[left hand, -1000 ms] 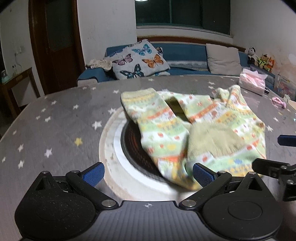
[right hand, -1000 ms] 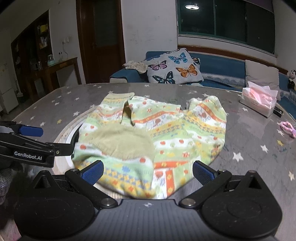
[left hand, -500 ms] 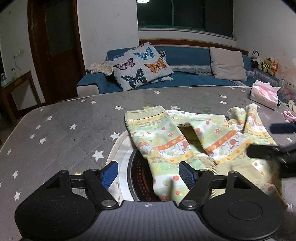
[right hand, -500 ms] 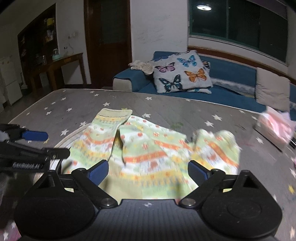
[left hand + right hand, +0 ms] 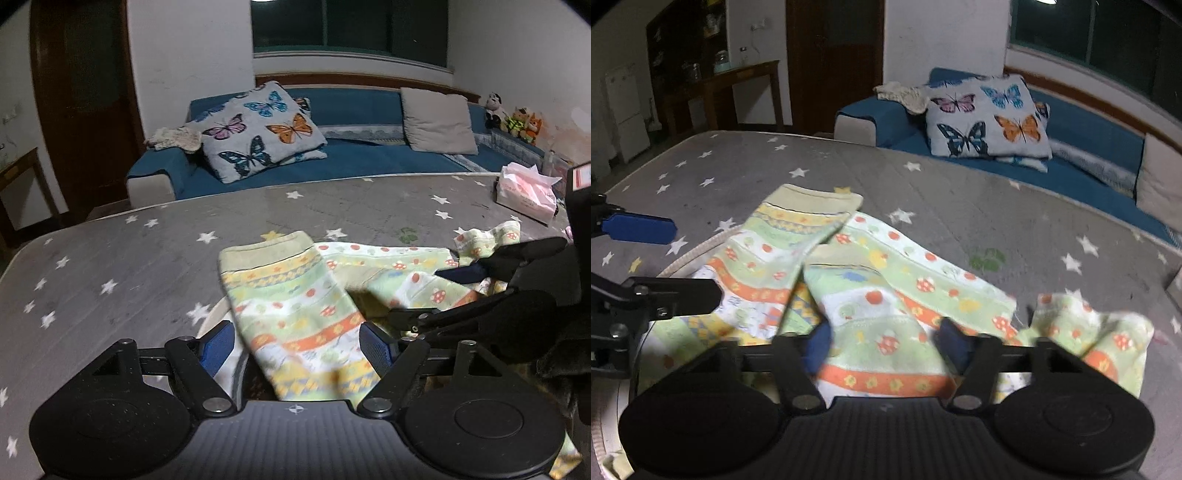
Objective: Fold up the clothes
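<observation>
Striped green, yellow and orange child's trousers [image 5: 295, 295] lie spread on a grey star-patterned table [image 5: 110, 266], cuffs pointing away. My left gripper [image 5: 297, 347] hovers over the left trouser leg, which lies between its blue pads; its jaws are opening slightly and do not press the cloth. My right gripper [image 5: 886, 343] sits low over the other leg of the trousers [image 5: 886, 266]; its jaws are closing with cloth between the blurred pads, and no firm pinch shows. Each gripper shows in the other's view: the right gripper [image 5: 443, 295] and the left gripper [image 5: 657, 262].
A round inset with a white ring [image 5: 701, 243] lies under the trousers. A pink tissue box [image 5: 524, 192] stands at the table's far right. Beyond the far edge is a blue sofa with a butterfly cushion [image 5: 258, 129].
Both grippers have moved forward over the trousers toward the cuffs. Both sets of jaws have narrowed, the right far more. The right trouser leg now looks bunched.
</observation>
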`<state>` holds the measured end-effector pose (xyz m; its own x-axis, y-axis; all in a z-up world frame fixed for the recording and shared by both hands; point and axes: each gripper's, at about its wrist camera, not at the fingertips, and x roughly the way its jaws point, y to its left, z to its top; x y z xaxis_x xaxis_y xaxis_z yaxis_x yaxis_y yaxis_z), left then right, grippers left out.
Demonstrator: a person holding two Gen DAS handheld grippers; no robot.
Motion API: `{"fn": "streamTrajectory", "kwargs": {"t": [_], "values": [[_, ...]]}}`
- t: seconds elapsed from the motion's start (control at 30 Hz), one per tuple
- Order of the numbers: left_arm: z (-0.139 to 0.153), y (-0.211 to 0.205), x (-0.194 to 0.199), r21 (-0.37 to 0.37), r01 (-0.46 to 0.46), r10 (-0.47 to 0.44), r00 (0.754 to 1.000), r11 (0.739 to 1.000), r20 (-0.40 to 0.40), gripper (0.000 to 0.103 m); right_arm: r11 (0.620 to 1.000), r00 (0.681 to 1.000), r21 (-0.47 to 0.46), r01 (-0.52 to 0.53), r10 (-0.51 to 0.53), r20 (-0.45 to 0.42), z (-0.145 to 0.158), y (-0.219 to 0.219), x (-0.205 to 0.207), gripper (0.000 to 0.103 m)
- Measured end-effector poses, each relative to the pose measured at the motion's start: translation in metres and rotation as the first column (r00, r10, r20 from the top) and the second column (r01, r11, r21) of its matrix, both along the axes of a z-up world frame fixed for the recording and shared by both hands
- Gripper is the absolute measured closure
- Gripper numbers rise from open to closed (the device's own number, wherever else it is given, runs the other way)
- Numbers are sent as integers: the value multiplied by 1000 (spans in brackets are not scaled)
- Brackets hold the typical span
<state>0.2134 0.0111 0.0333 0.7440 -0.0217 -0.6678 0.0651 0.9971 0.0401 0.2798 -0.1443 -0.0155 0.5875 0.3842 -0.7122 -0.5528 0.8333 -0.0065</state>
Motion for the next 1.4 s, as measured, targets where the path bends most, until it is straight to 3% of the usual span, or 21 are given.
{"fn": "streamTrajectory", "kwargs": {"t": [0.13, 0.3, 0.33, 0.37, 0.4, 0.47, 0.53, 0.63, 0.87, 1.03, 1.23, 1.4], "values": [[-9, -11, 25, -4, 20, -20, 999, 1000, -30, 25, 998, 999, 42, 45, -45, -3, 6, -22, -2, 82], [-26, -23, 51, 7, 24, -23, 997, 1000, -73, 26, 991, 994, 88, 103, -105, 17, 19, -50, -6, 90], [-30, -24, 56, 14, 22, -21, 996, 1000, -85, 34, 988, 993, 97, 116, -119, 22, 22, -56, -7, 90], [-33, -26, 61, 21, 21, -18, 995, 1000, -97, 48, 986, 991, 109, 128, -131, 27, 26, -62, -9, 90], [-36, -25, 63, 21, 17, -14, 995, 1000, -100, 52, 983, 989, 121, 139, -144, 32, 30, -68, -11, 90], [-36, -20, 64, 11, 4, -3, 996, 1000, -92, 76, 976, 985, 147, 160, -168, 44, 39, -81, -17, 90], [-33, -13, 60, 0, -10, 10, 997, 1000, -81, 92, 968, 980, 177, 180, -193, 56, 48, -94, -24, 90], [-27, 0, 51, -7, -38, 37, 998, 999, -54, 100, 949, 967, 224, 221, -243, 72, 61, -117, -39, 90], [1, 36, 11, -16, -151, 151, 988, 988, 33, 102, 894, 921, 290, 341, -379, 84, 77, -174, -83, 90], [16, 73, -38, -42, -250, 253, 964, 967, 84, 102, 842, 877, 325, 431, -475, 67, 76, -221, -122, 90], [20, 113, -109, -112, -367, 378, 922, 923, 90, 102, 774, 831, 360, 521, -556, -6, 58, -263, -166, 90], [15, 123, -159, -140, -404, 417, 905, 904, 84, 102, 703, 785, 406, 584, -617, -59, 44, -287, -203, 90]]}}
